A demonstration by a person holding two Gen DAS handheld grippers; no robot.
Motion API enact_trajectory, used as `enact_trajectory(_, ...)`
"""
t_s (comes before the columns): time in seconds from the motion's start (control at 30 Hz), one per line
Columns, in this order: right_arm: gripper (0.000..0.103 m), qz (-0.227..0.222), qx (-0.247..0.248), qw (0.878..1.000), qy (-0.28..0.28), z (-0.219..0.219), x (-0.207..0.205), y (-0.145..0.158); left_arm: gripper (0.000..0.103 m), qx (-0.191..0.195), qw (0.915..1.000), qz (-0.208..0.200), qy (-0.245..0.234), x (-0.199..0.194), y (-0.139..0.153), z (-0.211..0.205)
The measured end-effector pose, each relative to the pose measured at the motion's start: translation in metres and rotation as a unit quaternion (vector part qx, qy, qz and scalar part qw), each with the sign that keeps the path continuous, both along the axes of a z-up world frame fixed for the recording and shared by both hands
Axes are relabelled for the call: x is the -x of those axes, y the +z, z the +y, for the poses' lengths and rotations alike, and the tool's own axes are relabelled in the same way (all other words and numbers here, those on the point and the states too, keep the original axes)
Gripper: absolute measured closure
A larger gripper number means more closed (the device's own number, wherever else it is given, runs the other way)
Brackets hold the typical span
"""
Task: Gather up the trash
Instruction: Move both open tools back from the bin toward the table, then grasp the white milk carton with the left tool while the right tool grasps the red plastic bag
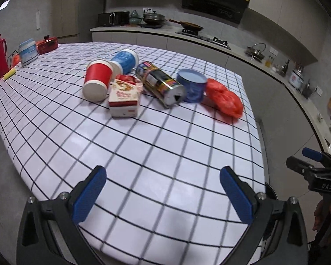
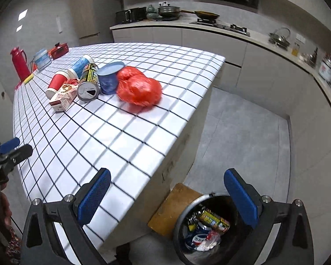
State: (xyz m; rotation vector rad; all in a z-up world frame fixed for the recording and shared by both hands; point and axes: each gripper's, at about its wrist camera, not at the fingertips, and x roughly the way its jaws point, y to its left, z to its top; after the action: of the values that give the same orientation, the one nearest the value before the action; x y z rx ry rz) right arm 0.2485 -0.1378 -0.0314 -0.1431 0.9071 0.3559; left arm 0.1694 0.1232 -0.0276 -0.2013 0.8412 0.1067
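Trash pile [image 1: 156, 84] far ahead, left claw [image 1: 163, 194] agape

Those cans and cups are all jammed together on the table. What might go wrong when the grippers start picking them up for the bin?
The tall can lies on its side against the carton and blue tub; pulling one out may set it rolling.

The red bag sits nearest the table edge, so a nudge might push it off.

The bin stands on the floor close to the table's side and already holds trash; a drop from table height might miss.
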Motion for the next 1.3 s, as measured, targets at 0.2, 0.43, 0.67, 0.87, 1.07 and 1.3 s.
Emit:
enact_trajectory(0.2, 0.0, 0.003, 0.016, 1.0, 0.018, 0.04, -0.027, -0.001, 0.002, 0.004, 0.9999, 0.009, 0.002, -0.029, -0.01, 0.038)
enact_trajectory(0.43, 0.0, 0.002, 0.031, 0.999, 0.026, 0.079, -0.056, -0.007, 0.008, 0.018, 0.9998, 0.013, 0.002, -0.059, -0.019, 0.072)
enact_trajectory(0.67, 0.0, 0.006, 0.033, 0.999, 0.019, 0.099, -0.091, -0.02, 0.009, 0.027, 0.9996, 0.01, -0.01, -0.089, -0.025, 0.079)
enact_trajectory(0.87, 0.0, 0.003, 0.035, 0.999, 0.015, 0.105, -0.117, -0.025, 0.01, 0.03, 0.9993, 0.014, -0.016, -0.106, -0.03, 0.08)
enact_trajectory(1.07, 0.0, 0.014, 0.029, 0.999, 0.026, 0.11, -0.138, -0.034, 0.01, 0.038, 0.9991, 0.017, -0.009, -0.115, -0.036, 0.079)
enact_trajectory(1.3, 0.03, 0.035, 0.015, 0.999, 0.029, 0.116, -0.146, -0.047, 0.02, 0.027, 0.9994, 0.021, 0.003, -0.123, -0.042, 0.08)
